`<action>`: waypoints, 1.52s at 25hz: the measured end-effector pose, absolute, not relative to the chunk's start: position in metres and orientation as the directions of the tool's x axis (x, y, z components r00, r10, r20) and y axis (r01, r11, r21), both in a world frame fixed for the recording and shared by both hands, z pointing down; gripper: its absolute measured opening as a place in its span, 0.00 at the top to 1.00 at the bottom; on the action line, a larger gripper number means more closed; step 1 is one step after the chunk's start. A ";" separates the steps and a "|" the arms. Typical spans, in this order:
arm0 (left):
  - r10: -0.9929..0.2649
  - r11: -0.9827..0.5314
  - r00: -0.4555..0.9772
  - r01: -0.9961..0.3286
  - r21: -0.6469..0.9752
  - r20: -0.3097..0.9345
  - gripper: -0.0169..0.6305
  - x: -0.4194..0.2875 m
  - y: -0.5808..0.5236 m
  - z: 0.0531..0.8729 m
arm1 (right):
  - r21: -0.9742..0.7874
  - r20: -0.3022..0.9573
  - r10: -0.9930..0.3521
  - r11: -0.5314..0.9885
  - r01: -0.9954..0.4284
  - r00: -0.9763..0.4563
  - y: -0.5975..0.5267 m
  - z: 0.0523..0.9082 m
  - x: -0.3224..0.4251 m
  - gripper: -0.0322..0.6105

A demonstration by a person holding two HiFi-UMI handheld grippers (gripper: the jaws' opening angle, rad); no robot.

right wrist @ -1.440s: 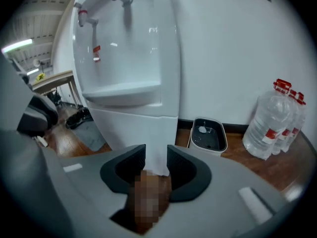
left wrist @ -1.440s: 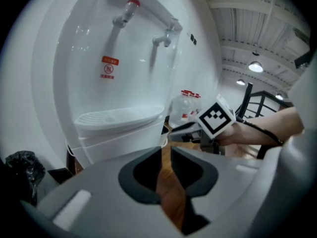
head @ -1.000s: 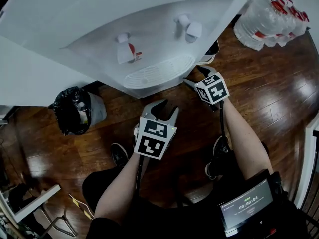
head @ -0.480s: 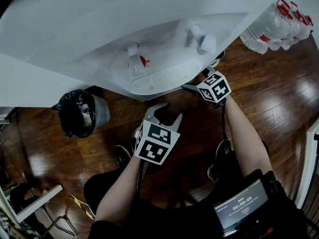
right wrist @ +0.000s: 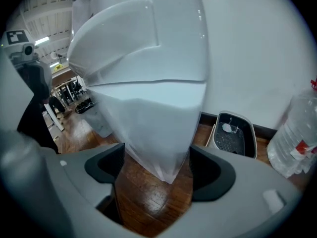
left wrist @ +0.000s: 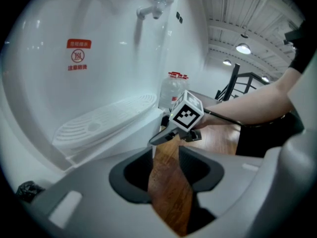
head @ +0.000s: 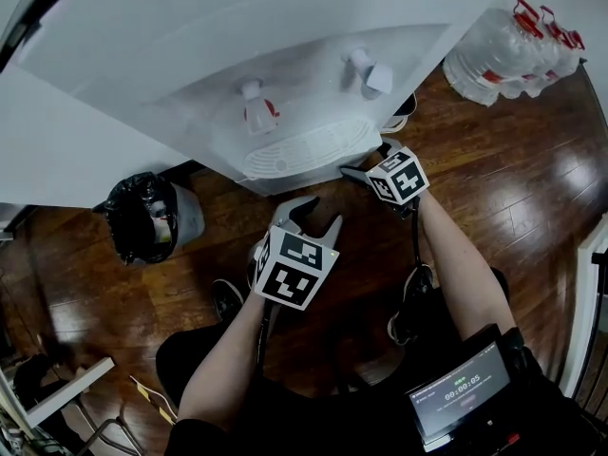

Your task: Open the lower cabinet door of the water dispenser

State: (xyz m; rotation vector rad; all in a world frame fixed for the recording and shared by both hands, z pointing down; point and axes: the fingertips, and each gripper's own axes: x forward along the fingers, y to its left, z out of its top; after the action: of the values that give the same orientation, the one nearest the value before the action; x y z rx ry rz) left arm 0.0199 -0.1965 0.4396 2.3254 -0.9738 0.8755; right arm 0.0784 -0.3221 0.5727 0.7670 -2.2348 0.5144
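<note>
The white water dispenser point(head: 304, 74) fills the top of the head view, with its drip tray point(head: 299, 148) and two taps point(head: 255, 103). That tray hides the lower cabinet door from above. In the right gripper view the white lower cabinet point(right wrist: 148, 123) stands right ahead, its corner edge between the open jaws of my right gripper point(right wrist: 156, 170), not touching them. This right gripper point(head: 366, 160) sits just under the tray's right end. My left gripper point(head: 315, 215) hangs open over the floor, a short way in front of the cabinet, and holds nothing point(left wrist: 168, 175).
A bin with a black bag point(head: 142, 217) stands left of the dispenser. Large water bottles point(head: 503, 46) lie at the back right. A small grey tray point(right wrist: 233, 133) rests on the floor by the wall, right of the cabinet. The person's shoes point(head: 226, 297) are on the wooden floor.
The head view swayed a little. The right gripper edged closer under the drip tray's right end. The left gripper stayed almost where it was, still open.
</note>
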 end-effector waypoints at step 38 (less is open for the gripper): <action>-0.424 -0.531 0.581 -0.781 0.329 0.694 0.69 0.015 -0.060 0.448 | -0.056 0.763 -0.426 0.705 -0.707 -0.485 -0.118 0.563 0.069 0.67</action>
State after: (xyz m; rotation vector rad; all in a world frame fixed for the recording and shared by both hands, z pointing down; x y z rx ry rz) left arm 0.0149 -0.0601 0.4475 2.1802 -0.9546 0.7319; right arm 0.0689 -0.1180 0.5633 0.8598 -2.1497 0.4720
